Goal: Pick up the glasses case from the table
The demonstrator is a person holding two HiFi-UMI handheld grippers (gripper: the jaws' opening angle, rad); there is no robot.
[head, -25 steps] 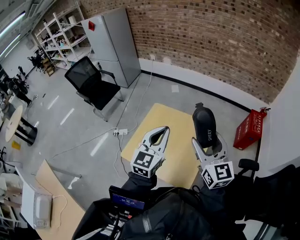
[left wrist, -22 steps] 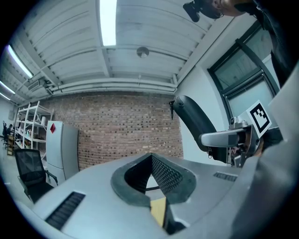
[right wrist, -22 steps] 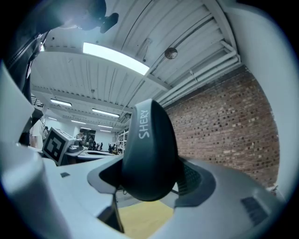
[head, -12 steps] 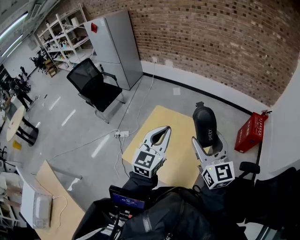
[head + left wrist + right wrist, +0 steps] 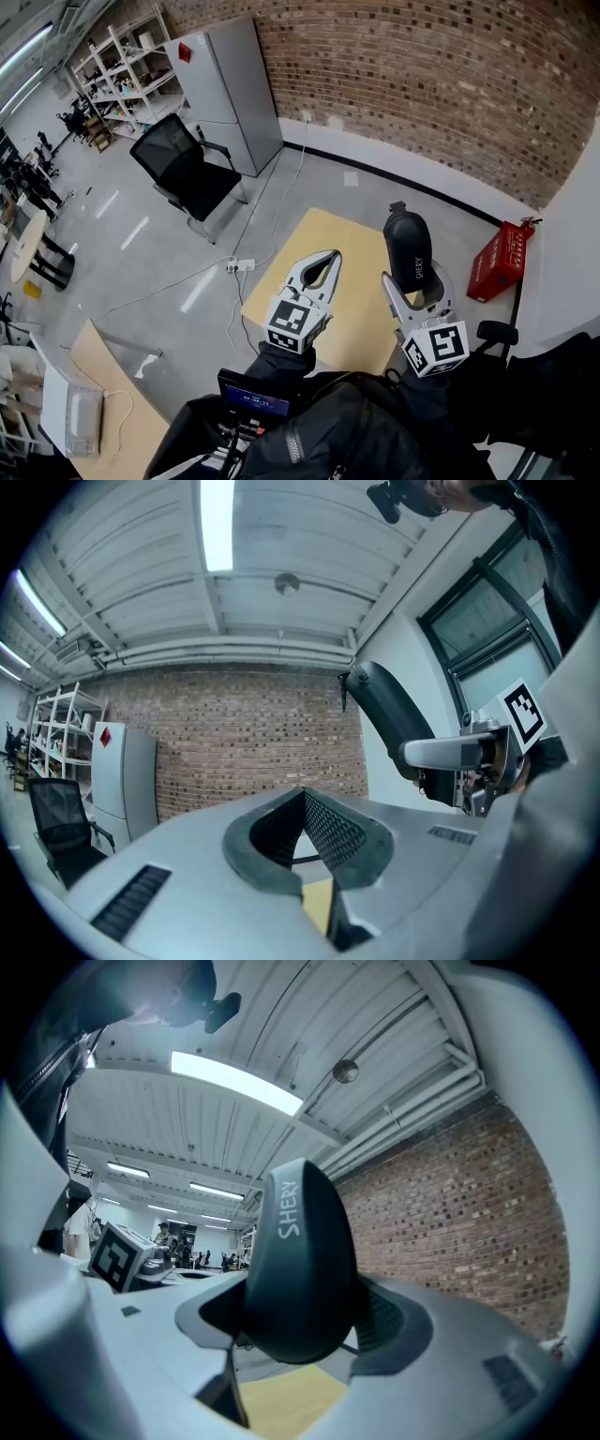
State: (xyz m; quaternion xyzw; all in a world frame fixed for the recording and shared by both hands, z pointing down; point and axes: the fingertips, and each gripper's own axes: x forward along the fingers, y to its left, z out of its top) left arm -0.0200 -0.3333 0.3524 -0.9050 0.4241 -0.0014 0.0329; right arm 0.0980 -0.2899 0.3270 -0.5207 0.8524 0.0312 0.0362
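The black glasses case [image 5: 410, 250] with white lettering stands upright, lifted above the small tan table [image 5: 352, 272], held in my right gripper [image 5: 418, 291], which is shut on its lower end. In the right gripper view the case [image 5: 300, 1260] fills the space between the jaws. My left gripper [image 5: 320, 267] hovers over the table's left part, to the left of the case, shut with nothing in it; in its own view the pads [image 5: 328, 832] meet at the tip and the case [image 5: 394, 714] shows at the right.
A black office chair [image 5: 183, 169] and a grey cabinet [image 5: 225, 89] stand at the back left. A red crate [image 5: 502, 258] sits by the brick wall at right. A power strip with cables [image 5: 239, 265] lies on the floor left of the table.
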